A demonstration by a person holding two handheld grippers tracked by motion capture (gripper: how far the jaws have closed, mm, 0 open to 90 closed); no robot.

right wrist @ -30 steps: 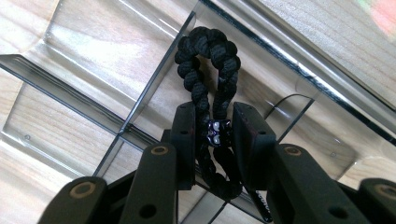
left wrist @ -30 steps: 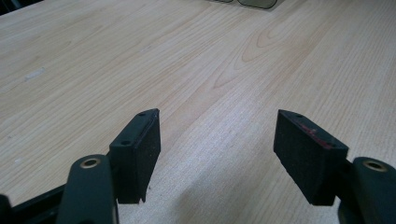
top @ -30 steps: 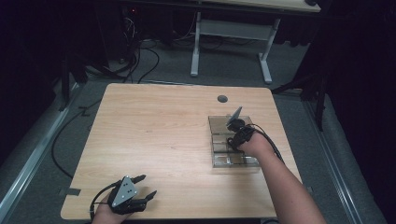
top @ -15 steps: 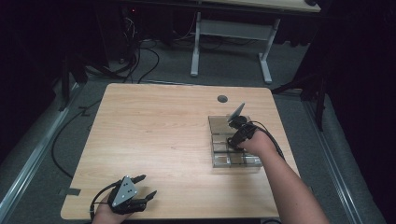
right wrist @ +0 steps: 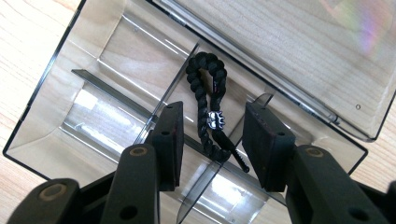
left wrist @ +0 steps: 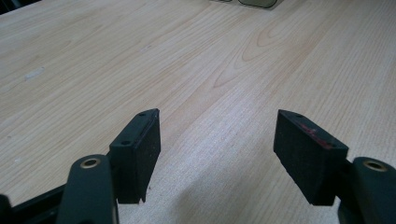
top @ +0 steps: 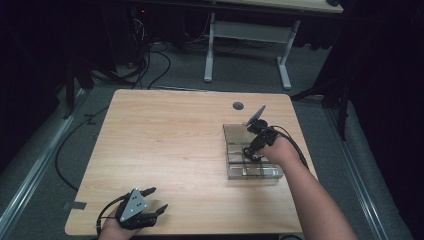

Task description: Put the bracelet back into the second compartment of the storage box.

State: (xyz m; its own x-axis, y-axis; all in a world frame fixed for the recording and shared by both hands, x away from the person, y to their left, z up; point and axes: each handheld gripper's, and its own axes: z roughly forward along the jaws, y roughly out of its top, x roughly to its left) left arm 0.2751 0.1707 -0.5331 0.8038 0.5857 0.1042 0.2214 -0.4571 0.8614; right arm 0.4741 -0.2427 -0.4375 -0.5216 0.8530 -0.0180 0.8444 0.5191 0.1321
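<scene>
From above, the hand hides much of the clear box [top: 252, 172], so what lies inside is hard to see. The right gripper [right wrist: 212, 140] hangs over the box, its jaws just opened and holding nothing. Below it, a black braided bracelet [right wrist: 208, 93] with a small silver clasp lies across a divider in the box. The left gripper [left wrist: 217, 154] stays wide open and empty, far from the box.

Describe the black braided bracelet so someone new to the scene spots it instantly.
Start at the wooden table and find the clear plastic divided box near its right edge, lid open. The bracelet lies inside it, draped over a clear divider, just beyond the right claw, whose jaws stand open either side. It is the box's one dark item: a braided black cord with a small metal bead.
</scene>
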